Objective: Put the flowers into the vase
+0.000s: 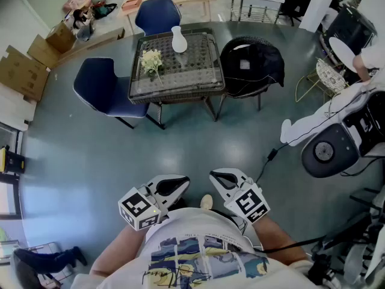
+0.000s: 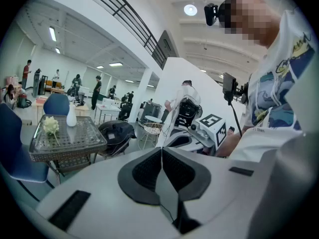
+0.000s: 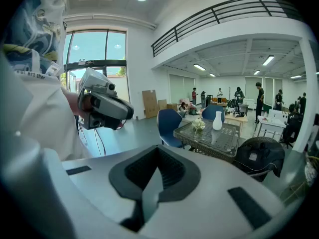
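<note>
Much floor (image 1: 198,146) before table (image 1: 180,93) with vase (image 1: 178,40)

Honestly nothing here you can actually read. The left marker cube (image 1: 139,208) and the right marker cube (image 1: 251,202) only carry black-and-white square patterns, no letters or numbers. The shirt (image 1: 198,261) has a blue and yellow graphic with a dark scrawl under it that looks like handwriting, but it's too small and blurry to make out. Same story in both gripper views: no sign, label or brand legible anywhere in the hall.
</note>
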A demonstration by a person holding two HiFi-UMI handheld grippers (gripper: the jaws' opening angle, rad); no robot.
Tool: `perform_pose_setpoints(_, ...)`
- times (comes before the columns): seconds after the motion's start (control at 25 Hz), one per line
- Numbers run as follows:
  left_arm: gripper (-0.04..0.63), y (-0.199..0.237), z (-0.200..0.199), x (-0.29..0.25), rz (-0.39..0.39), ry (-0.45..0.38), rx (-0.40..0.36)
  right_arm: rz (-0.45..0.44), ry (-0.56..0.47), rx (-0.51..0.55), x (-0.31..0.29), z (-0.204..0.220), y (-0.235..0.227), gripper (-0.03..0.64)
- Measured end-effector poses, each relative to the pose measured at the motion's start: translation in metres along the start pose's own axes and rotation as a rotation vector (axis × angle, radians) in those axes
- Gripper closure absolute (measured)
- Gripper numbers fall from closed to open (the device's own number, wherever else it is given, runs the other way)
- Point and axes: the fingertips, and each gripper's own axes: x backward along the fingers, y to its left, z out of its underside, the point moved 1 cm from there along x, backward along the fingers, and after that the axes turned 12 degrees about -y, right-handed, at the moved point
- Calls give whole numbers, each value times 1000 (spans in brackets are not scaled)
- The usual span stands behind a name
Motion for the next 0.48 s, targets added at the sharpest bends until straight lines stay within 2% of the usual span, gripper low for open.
perform_pose_setpoints(0.2,584,2,-5,-5,-2,-3,-2,-7,-9,8,-1,-6,-4,607)
perform_pose_setpoints(0.48,584,0,-5,-13,-5,23,-23,38,-20,40,3,-7,-20,606)
